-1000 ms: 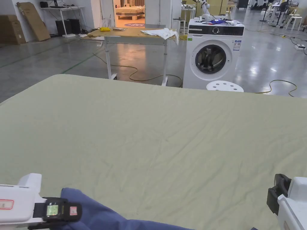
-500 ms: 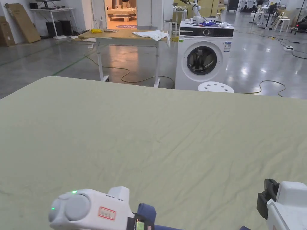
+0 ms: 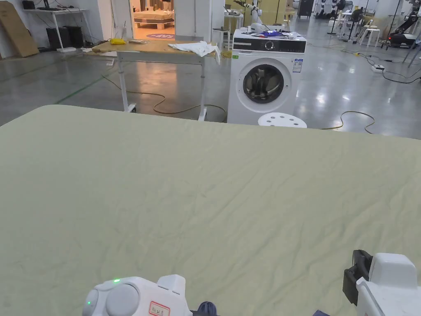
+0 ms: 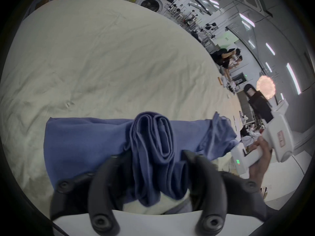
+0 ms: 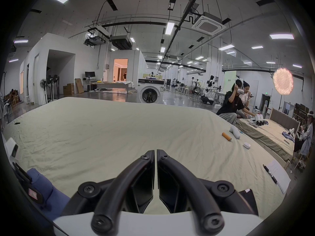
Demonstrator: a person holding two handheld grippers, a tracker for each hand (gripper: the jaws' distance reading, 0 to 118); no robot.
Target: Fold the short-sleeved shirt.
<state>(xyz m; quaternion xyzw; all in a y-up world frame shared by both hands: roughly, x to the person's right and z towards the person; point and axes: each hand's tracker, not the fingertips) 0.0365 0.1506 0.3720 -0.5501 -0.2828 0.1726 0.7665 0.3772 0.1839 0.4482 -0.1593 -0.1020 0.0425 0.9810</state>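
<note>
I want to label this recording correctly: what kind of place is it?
Probably a large robotics test hall, not a home: a bed beside a washing machine on open polished floor, a humanoid robot, and exposed ceiling ducts.

Bed [image 3: 205, 197]: spreads across the near ground, under both grippers.
Shirt [image 4: 95, 142]: on the bed's near edge, a bunched fold of it between the left gripper [image 4: 153, 156] fingers.
Right gripper [image 5: 156, 152]: right of the shirt, over bare bed.
Washing machine [image 3: 263, 82]: on the floor behind the bed.
Stool [image 3: 282, 120]: between washing machine and bed.
Desk [image 3: 152, 47]: left of the washing machine, a cloth [image 3: 195, 47] on it.
Pen [image 5: 271, 174]: on paper [image 5: 279, 175] at the bed's right edge.
</note>
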